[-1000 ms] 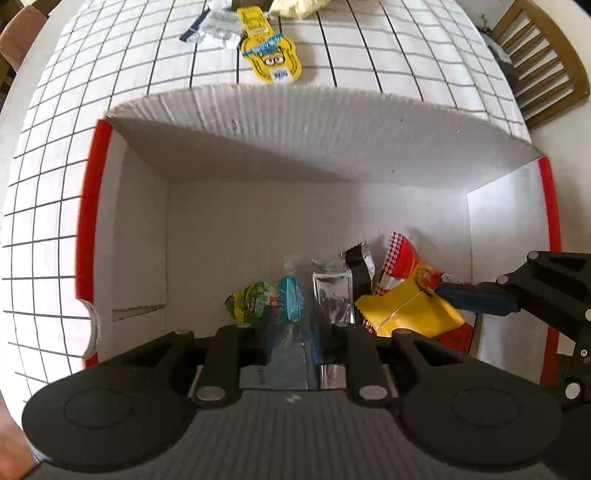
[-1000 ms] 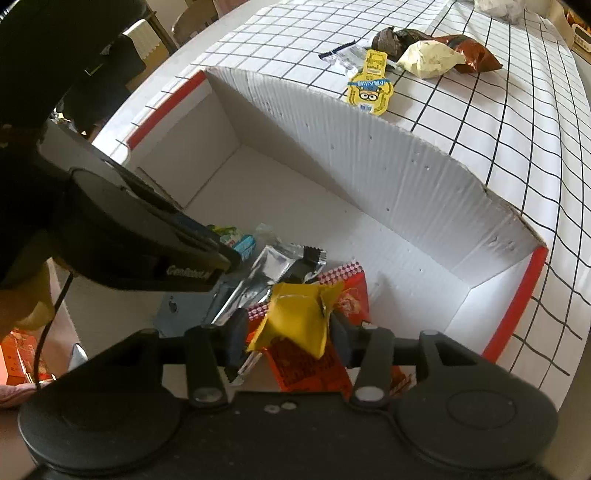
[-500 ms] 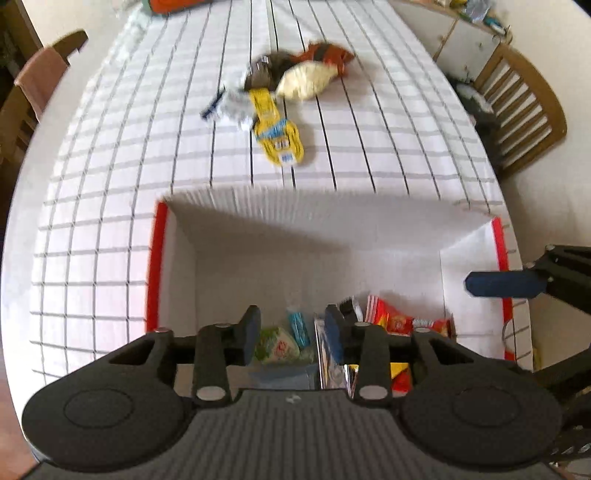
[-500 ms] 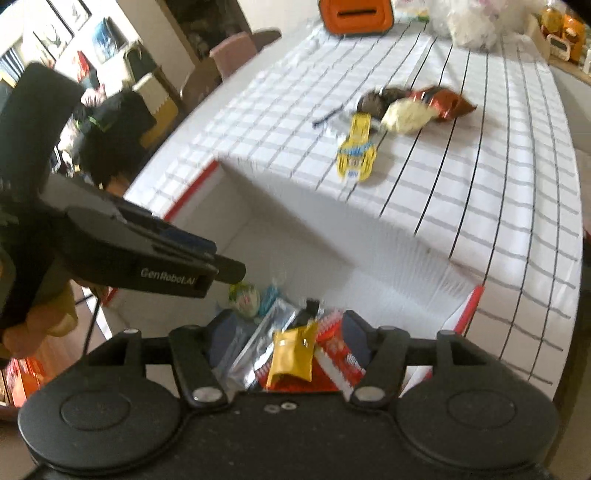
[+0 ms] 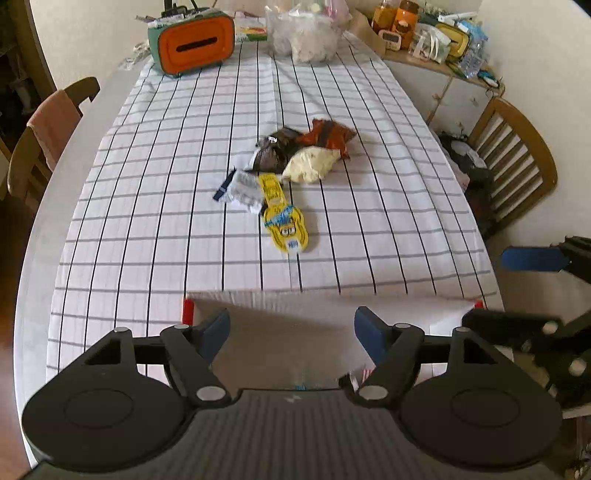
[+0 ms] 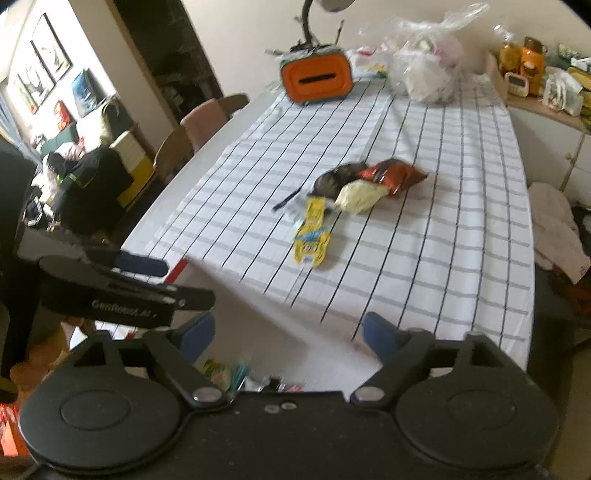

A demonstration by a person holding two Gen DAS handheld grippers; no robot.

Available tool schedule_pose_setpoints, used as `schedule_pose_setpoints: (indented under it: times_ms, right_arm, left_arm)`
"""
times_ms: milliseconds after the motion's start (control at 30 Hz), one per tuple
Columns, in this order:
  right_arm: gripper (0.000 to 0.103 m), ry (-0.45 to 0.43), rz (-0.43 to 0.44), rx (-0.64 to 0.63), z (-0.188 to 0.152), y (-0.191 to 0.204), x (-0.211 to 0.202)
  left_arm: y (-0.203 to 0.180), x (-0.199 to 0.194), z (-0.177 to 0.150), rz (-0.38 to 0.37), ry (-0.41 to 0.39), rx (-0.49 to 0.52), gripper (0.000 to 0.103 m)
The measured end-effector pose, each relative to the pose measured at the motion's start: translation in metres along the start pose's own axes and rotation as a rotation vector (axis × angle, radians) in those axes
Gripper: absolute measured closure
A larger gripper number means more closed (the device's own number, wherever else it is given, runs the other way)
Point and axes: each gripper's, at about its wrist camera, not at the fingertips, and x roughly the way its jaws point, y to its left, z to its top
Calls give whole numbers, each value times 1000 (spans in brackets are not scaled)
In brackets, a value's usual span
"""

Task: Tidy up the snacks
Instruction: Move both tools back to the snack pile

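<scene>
A white cardboard box [image 5: 280,332] with red edges sits at the near end of the checked tablecloth [image 5: 147,206]; several snack packets [image 6: 236,373] lie inside it. My left gripper [image 5: 291,332] hangs above the box, jaws opening, nothing between them. My right gripper [image 6: 288,332] also hovers over the box, jaws opening and empty. Farther out on the cloth lie a yellow cartoon packet [image 5: 284,221], a white wrapper [image 5: 242,188], a cream bag [image 5: 310,164], a dark bag [image 5: 273,151] and a red-brown bag [image 5: 327,134].
An orange and green case [image 5: 192,40] and a clear plastic bag [image 5: 303,33] stand at the table's far end. Wooden chairs [image 5: 517,162] flank the table, one [image 5: 48,125] draped with a pink cloth. A cluttered side shelf [image 5: 436,33] stands at the back right.
Both grippers let go of their packets inside the box, rose out of it and tilted up, their jaws spreading. The far table and its loose snacks came into view.
</scene>
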Motion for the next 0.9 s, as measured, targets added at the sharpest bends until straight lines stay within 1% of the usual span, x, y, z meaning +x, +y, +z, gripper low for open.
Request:
schedule_pose_setpoints:
  times_ms: [100,233,333,433,600,767,900]
  right_arm:
    - [8,-28,-14,29,13,-10,0]
    - [7,-51,-47,75,34,-25,3]
    - [7,-70,-77,120,53,-37,6]
    - [7,-77,-98,173,72,-50,13]
    - [7,-81,-131,232,99,-66,28]
    - [7,-74,-172,260,129,-76,49]
    - [7,-60,-203,304,151,-88,76]
  left_arm:
    - [3,0,8,-2,-26,-6,22]
    - [8,6,27,11,-47,-16,22]
    - [12,16,44,23,-39,-41,22]
    - [14,27,58,47,-35,-41,22]
    - [12,49,82,62,-27,-32,22]
    - [5,76,101,80,7,-30,22]
    - [4,104,115,72,75,-48,22]
